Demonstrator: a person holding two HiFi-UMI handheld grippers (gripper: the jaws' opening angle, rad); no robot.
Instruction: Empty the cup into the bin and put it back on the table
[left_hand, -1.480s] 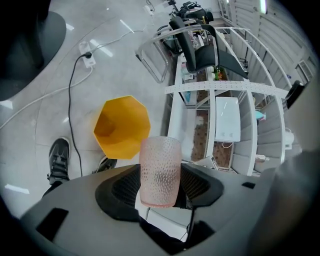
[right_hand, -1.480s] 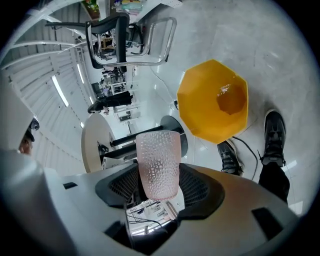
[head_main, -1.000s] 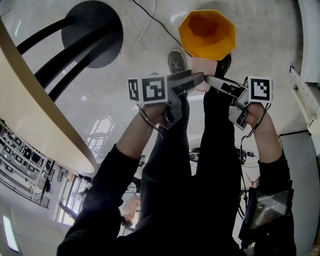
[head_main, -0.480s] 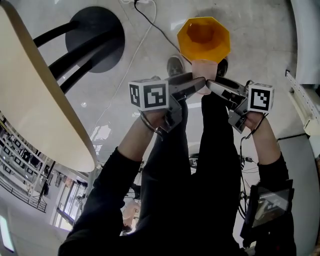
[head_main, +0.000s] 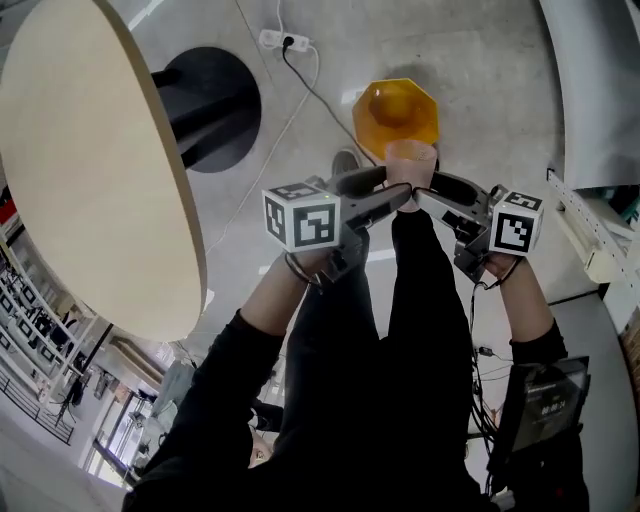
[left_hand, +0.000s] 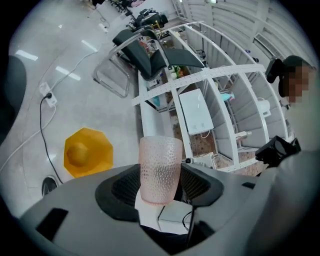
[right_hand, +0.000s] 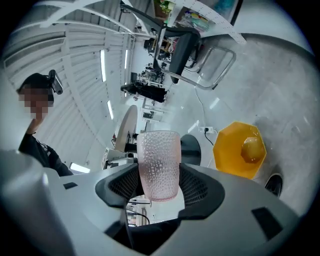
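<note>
A pink dimpled cup (head_main: 411, 160) stands upright in the air between my two grippers, just this side of the orange bin (head_main: 395, 115) on the floor. My left gripper (head_main: 398, 193) is shut on it from the left and my right gripper (head_main: 426, 192) from the right. The left gripper view has the cup (left_hand: 160, 167) clamped between the pads of the left gripper (left_hand: 160, 184), with the bin (left_hand: 88, 152) down left. In the right gripper view the cup (right_hand: 159, 165) sits in the right gripper (right_hand: 159, 184). A yellowish round lump lies in the bin (right_hand: 238, 150).
A round beige table (head_main: 90, 170) fills the left, on a black base (head_main: 215, 100). A power strip (head_main: 283, 42) and its cable lie on the grey floor behind the bin. White shelving (left_hand: 210, 100) stands to the right. My legs and a shoe (head_main: 345, 160) are below the cup.
Both grippers have drawn the cup back from the bin's mouth and brought it upright. The view has swung, so the tabletop shows more at the left and the bin looks smaller.
</note>
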